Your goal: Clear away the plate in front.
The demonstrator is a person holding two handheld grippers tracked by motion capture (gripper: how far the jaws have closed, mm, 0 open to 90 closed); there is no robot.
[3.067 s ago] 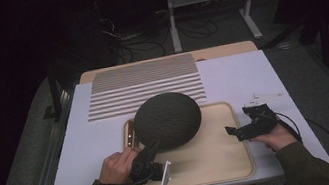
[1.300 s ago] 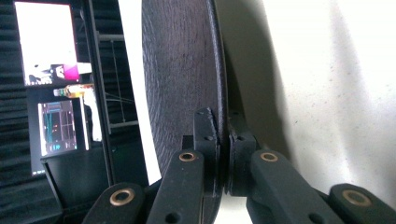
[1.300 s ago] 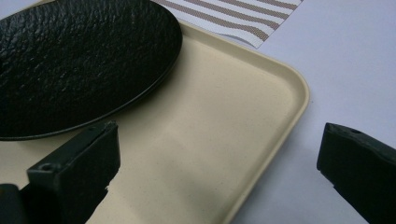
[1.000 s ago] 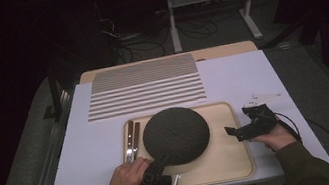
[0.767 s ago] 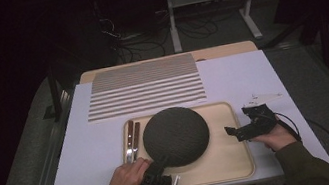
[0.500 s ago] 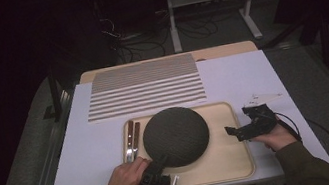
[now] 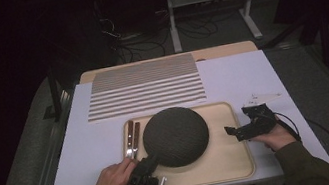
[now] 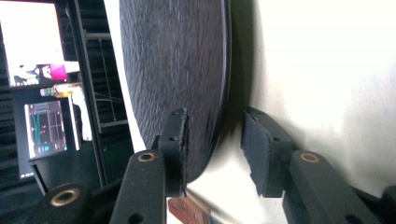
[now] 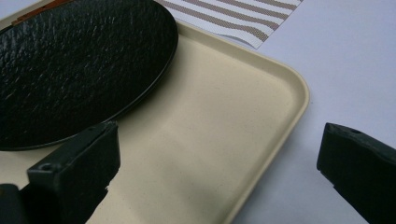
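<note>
L gripper (image 8: 212, 149): jaws just been opening, pads slack either side of the dark plate (image 7: 175, 135) rim, which lies on the tray (image 7: 229, 160). R gripper (image 9: 219, 186) gapes wide over the tray's edge, empty. No readable writing.

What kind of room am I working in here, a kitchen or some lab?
Most likely a lab or recording studio, not a kitchen: lit screens stand on a dark rack, loose cables trail over the floor, and the beige tray sits on a paper-covered table in a dim room.

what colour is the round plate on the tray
Black, with a rough textured surface; the plate shows best in the right gripper view.
</note>
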